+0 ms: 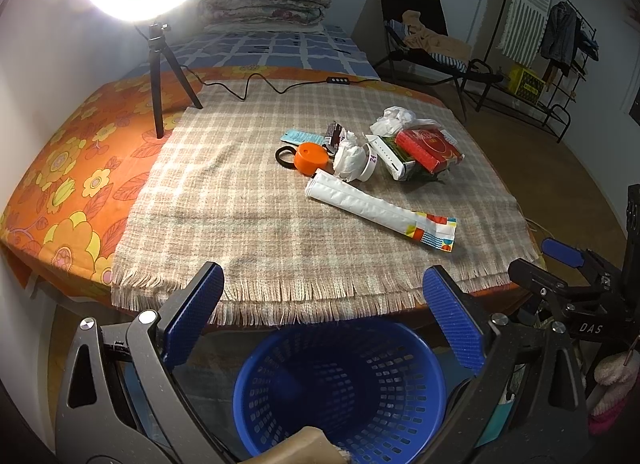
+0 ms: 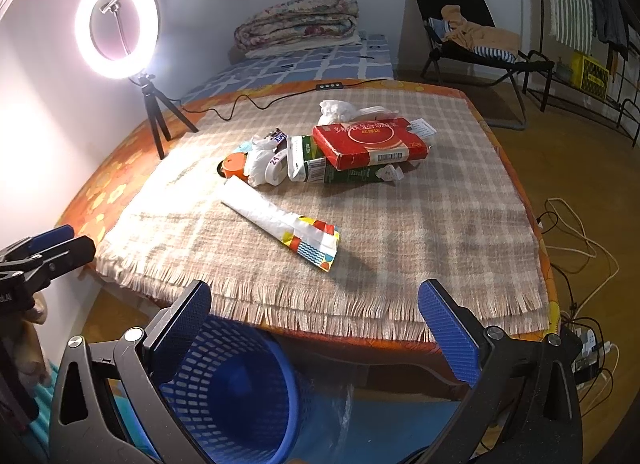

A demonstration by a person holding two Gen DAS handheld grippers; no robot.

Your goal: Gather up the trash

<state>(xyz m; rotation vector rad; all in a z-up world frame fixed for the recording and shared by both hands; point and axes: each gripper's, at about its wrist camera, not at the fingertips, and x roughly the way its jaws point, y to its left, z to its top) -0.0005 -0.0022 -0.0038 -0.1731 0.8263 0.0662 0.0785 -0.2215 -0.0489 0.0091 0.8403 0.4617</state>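
A pile of trash lies on the plaid cloth (image 1: 240,199): a red box (image 1: 430,147) on a green carton (image 2: 340,171), crumpled white paper (image 1: 350,157), an orange cap (image 1: 311,159), a teal wrapper (image 1: 300,137) and a long white wrapper with a coloured end (image 1: 380,209). The red box (image 2: 370,141) and long wrapper (image 2: 280,223) also show in the right wrist view. A blue mesh basket (image 1: 340,392) stands on the floor below the table's near edge. My left gripper (image 1: 322,318) is open and empty above the basket. My right gripper (image 2: 314,326) is open and empty at the table's near edge, with the basket (image 2: 232,392) below to its left.
A ring light on a tripod (image 2: 118,23) stands at the table's back left, its cable (image 1: 260,85) running along the back edge. A folding chair (image 2: 472,39) and clothes rack (image 1: 556,43) stand at the right. Cables and a power strip (image 2: 588,348) lie on the floor at right.
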